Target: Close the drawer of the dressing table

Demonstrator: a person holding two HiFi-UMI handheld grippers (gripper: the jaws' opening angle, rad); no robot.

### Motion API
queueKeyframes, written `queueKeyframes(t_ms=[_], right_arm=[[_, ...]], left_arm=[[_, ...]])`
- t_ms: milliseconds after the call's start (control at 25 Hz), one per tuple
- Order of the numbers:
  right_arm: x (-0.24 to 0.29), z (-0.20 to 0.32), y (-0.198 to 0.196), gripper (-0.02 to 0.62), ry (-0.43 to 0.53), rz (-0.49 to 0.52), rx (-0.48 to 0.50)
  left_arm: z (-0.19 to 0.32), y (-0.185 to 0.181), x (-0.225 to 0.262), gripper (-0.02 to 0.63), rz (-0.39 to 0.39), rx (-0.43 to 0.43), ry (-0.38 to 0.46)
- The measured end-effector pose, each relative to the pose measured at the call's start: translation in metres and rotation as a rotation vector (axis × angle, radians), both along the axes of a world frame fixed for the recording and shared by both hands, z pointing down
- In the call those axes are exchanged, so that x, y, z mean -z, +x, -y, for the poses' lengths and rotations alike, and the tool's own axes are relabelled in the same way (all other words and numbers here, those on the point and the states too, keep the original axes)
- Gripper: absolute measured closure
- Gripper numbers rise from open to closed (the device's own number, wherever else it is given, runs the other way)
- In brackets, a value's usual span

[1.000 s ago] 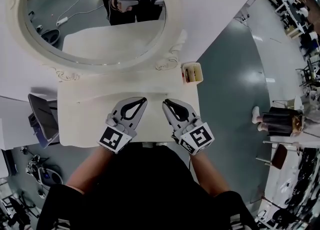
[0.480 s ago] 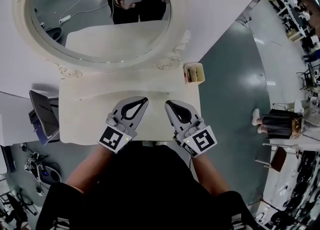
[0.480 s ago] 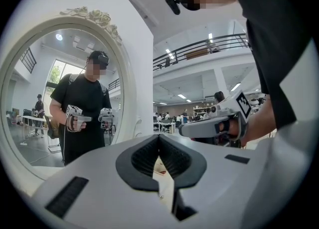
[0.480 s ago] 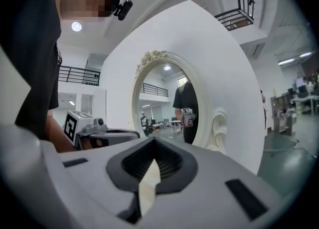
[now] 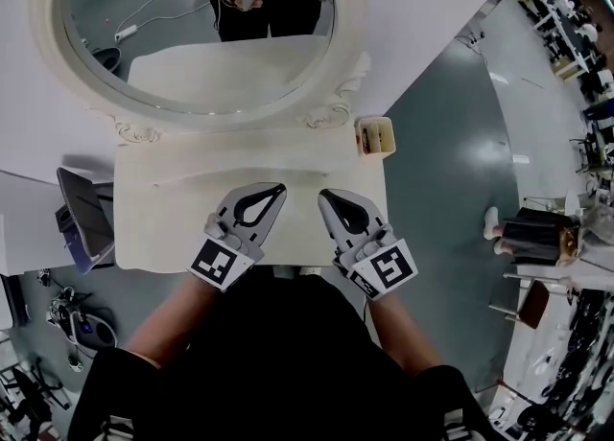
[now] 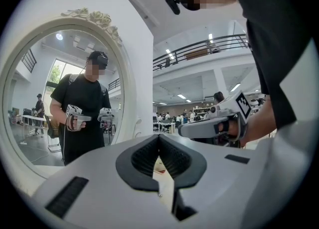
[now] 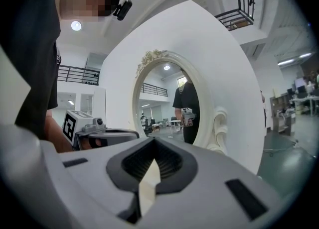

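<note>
Jaws on both my grippers are pressed together with nothing between them. My left gripper [image 5: 280, 188] and right gripper [image 5: 323, 196] hover level and side by side over the front half of the table [image 5: 158, 228], tips pointing at the mirror [image 5: 345, 56]. Only a sliver of the drawer [image 5: 293, 274] shows at the table's near edge, under my body. It seems pushed in, though I can't be sure. A small box [image 5: 374, 136] sits at the table's far right corner.

Cream dressing table [image 5: 173, 219], drawer fully in, hidden beneath its top.
</note>
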State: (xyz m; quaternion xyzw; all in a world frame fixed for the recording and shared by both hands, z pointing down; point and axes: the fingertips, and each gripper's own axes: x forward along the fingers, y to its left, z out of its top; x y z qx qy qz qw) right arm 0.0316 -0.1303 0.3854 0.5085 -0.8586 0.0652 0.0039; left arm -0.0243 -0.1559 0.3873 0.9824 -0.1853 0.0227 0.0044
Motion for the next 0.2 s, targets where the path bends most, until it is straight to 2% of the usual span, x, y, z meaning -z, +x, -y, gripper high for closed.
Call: queueKeyframes(t_ms=[200], right_arm=[[-0.002,-0.001,0.0003,0.594,-0.005,0.008,-0.01]], left_arm=[[-0.0014,-0.0018,-0.0004,0.615,-0.001,-0.001,-0.001]])
